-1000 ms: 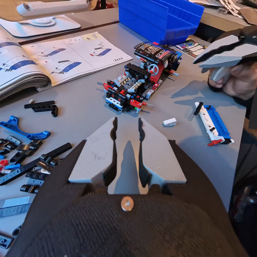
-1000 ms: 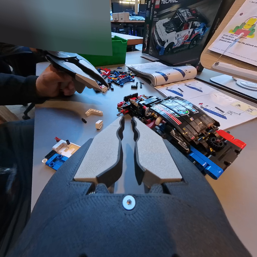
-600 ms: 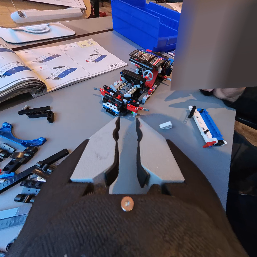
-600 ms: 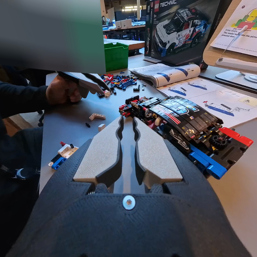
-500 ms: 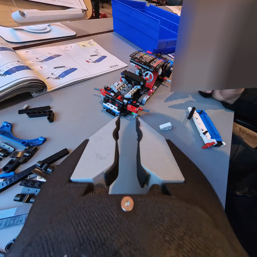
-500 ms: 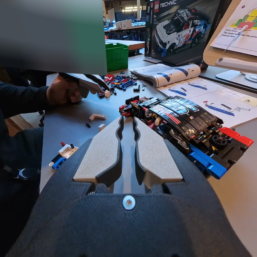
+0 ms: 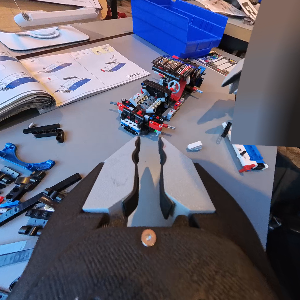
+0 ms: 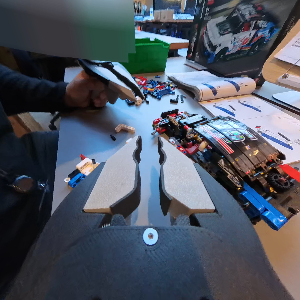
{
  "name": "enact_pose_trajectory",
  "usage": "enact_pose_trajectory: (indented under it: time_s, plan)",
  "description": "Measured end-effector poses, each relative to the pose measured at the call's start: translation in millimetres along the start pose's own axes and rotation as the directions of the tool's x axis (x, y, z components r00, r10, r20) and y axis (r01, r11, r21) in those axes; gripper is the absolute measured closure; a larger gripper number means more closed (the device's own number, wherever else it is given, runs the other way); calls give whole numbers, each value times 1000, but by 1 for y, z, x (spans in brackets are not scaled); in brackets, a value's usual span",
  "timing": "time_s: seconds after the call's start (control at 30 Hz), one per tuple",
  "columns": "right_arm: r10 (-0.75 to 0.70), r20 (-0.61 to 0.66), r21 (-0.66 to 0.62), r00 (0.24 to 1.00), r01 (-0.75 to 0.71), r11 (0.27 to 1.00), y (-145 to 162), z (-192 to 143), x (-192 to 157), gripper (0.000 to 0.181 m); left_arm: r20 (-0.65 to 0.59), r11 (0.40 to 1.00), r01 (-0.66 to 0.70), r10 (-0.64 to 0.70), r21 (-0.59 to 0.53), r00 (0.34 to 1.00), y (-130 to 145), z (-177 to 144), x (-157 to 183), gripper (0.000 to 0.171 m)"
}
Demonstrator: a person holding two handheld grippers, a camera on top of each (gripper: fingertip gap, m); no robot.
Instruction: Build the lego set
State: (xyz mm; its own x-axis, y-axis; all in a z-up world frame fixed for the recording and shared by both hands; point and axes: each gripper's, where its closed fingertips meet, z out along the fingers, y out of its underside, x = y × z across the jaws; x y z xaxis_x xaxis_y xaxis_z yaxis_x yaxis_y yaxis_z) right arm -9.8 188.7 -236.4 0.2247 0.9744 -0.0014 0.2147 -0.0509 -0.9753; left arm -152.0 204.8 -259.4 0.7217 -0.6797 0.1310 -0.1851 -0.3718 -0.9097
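Note:
The half-built lego car (image 7: 159, 100), with a black stickered roof and a red and grey chassis, stands mid-table. My left gripper (image 7: 148, 141) is open by a narrow gap and empty, just short of the car's near end. My right gripper (image 8: 149, 141) is open and empty, low over the table beside the car (image 8: 219, 146). A blue and white sub-assembly (image 7: 243, 157) lies to the right; in the right wrist view it (image 8: 82, 170) lies left of my fingers. The left gripper (image 8: 139, 98) also shows there, held in a hand, with its tips by the loose parts pile (image 8: 155, 87).
The open instruction book (image 7: 65, 76) lies at the left and a blue bin (image 7: 175, 27) behind the car. Black beams (image 7: 43, 131), a blue arch (image 7: 24, 162) and a white piece (image 7: 194, 145) lie around. A tan L-piece (image 8: 125, 128), black pin (image 8: 112, 137), green bin (image 8: 149, 55) and set box (image 8: 235, 32) also show.
My left gripper's jaws have narrowed a little and it has drawn back slightly from the car. My right gripper's jaws have widened a little and it has shifted, which blurs its view.

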Motion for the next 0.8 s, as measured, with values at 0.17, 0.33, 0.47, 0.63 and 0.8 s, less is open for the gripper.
enact_pose_trajectory:
  time_s: [0.17,0.33,0.47,0.63,0.8]
  plan:
    - [-1,-1,-5,1000,1,1000,0,3,0,164,-4,1000,-3,3,-7,1000,1,1,1,152]
    - [23,3,11,1000,-23,1000,-2,3,1,164,-4,1000,0,0,-6,1000,1,0,1,152]
    - [21,6,16,1000,-21,1000,-2,4,1,164,-5,1000,3,-3,-15,1000,2,1,0,153]
    - [35,11,32,999,-36,999,-5,3,1,165,-13,1000,16,-16,-17,1000,2,2,0,153]
    - [43,5,35,999,-44,998,-6,3,2,164,-25,1000,17,-17,-18,1000,2,2,1,152]
